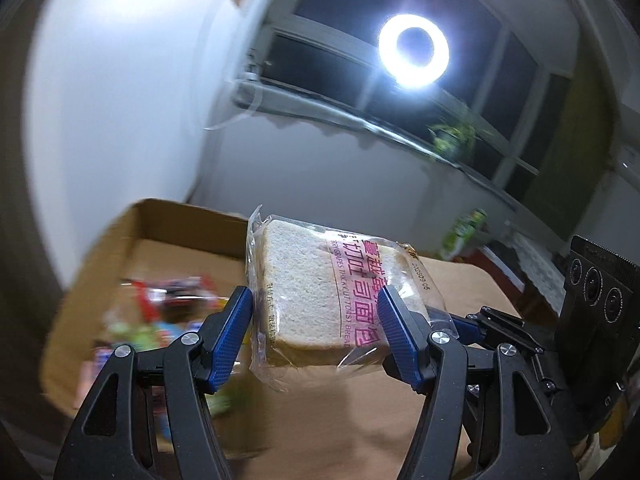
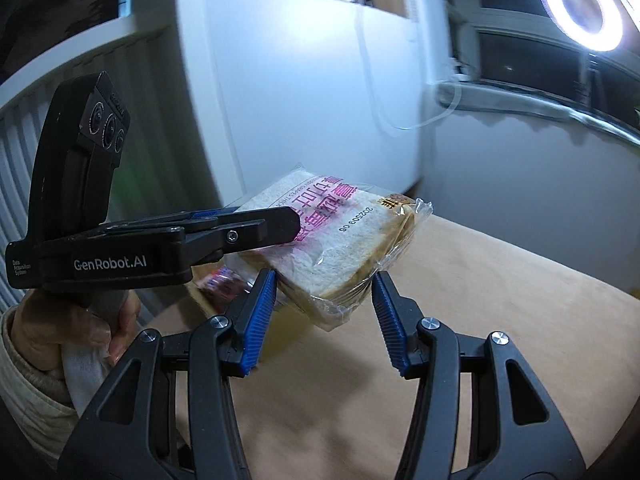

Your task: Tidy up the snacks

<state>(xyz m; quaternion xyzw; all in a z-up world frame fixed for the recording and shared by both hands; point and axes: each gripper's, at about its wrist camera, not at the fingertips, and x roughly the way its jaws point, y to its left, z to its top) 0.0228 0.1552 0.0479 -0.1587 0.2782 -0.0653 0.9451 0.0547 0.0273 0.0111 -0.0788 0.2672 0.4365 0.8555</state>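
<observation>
A clear packet of sliced white bread (image 1: pixel 304 288) with pink print hangs in the air above the tan table (image 1: pixel 360 400). My left gripper (image 1: pixel 316 320) is shut on it, a blue pad pressing each side. In the right wrist view the same bread packet (image 2: pixel 336 248) sits between the blue pads of my right gripper (image 2: pixel 324 308), which grips its near corner. The left gripper (image 2: pixel 286 222) clamps the packet's left end, held by a hand (image 2: pixel 80 320). The right gripper (image 1: pixel 464 324) shows at the packet's right edge in the left wrist view.
An open cardboard box (image 1: pixel 160 220) stands to the left on the table, with several blurred colourful snack packets (image 1: pixel 168 300) inside. A ring light (image 1: pixel 414 50) glares by the dark window. A green packet (image 1: pixel 468 232) lies beyond the table's far edge. A white wall (image 2: pixel 300 80) is close behind.
</observation>
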